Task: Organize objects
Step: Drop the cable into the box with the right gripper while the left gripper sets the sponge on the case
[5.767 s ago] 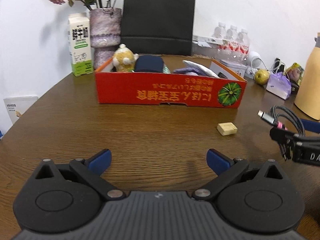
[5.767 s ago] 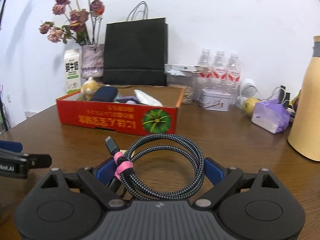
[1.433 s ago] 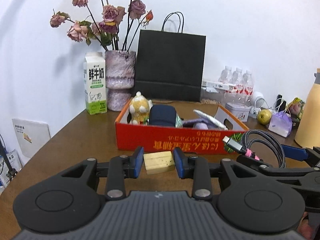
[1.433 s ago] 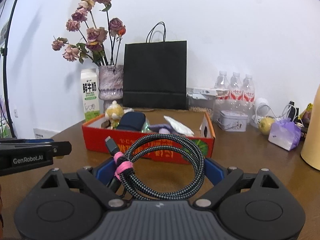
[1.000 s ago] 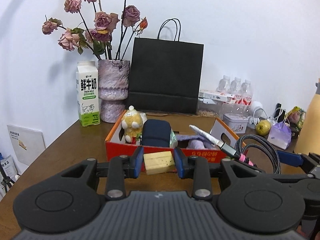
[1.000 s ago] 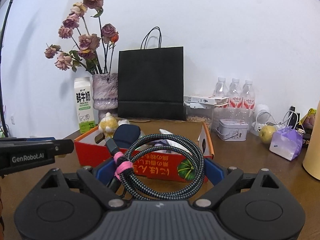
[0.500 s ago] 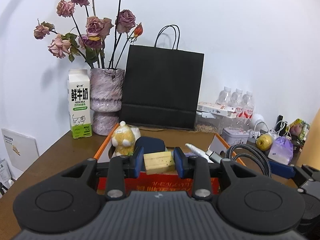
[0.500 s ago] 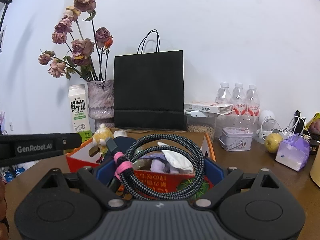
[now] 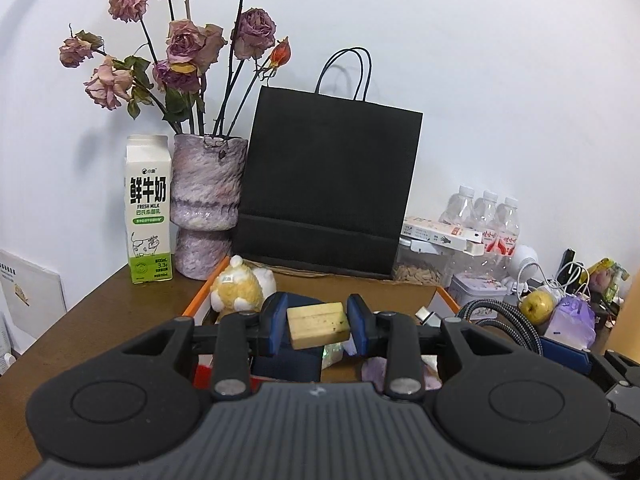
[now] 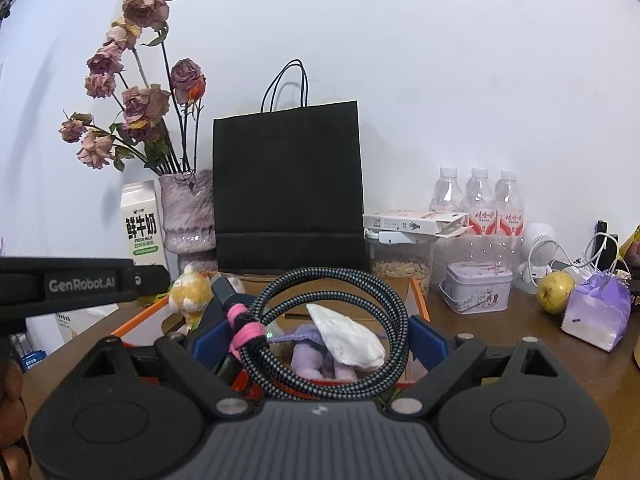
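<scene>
The left gripper [image 9: 318, 326] is pinched on a small tan block [image 9: 318, 325], its pads pressed flat on the block's two short ends. The block is carried level, with its long axis across the view from pad to pad and a broad face turned toward the camera. The right gripper [image 10: 318, 340] is spread wide on a coiled braided cable [image 10: 324, 330]. The coil is wedged between the pads with its ring facing the camera, and the plug end, bound by a pink tie [image 10: 244, 326], is pointed up and to the left.

Both loads are held above the near part of an orange box [image 9: 444, 294] on the desk [image 9: 100, 320], so the step in hand is judged to be the drop into it. Just beyond the block, a dark blue pouch [image 9: 288, 356] and a yellow plush [image 9: 236, 292] are seen in the box. In the right view a white wrapper [image 10: 346, 338] and purple cloth [image 10: 308, 356] are seen through the coil.

For a clean release, each load should be carried past the near wall and lowered before the pads are parted. The block is best kept level and set onto bare floor, seemingly toward the far side. The cable is best laid flat, so that the coil is not sprung over the rim.
</scene>
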Motion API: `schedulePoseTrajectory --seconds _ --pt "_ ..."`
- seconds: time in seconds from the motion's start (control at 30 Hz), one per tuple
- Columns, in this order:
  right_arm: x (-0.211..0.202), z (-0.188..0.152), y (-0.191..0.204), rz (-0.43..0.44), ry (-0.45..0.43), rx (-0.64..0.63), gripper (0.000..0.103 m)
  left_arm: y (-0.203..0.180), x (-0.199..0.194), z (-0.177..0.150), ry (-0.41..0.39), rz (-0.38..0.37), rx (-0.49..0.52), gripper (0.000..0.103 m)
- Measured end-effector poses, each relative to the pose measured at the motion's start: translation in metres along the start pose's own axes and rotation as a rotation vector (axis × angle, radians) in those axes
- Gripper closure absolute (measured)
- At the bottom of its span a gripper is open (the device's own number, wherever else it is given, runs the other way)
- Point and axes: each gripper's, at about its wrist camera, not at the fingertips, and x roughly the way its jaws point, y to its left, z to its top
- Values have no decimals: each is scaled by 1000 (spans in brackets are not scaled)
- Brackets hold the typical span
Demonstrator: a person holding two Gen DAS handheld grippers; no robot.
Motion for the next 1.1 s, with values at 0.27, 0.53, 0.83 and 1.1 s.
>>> schedulePoseTrajectory --seconds 0.27,0.53,0.83,1.1 --pt "20 8 -1 3 -12 -11 10 -1 20 9 -17 -1 2 70" --pt "33 11 -4 3 -13 -12 11 0 42 17 -21 0 6 70" --pt "57 22 -12 3 -11 -9 10 2 68 23 -7 4 12 70" --pt "80 23 -18 14 0 -11 10 4 93 24 16 10 25 70"
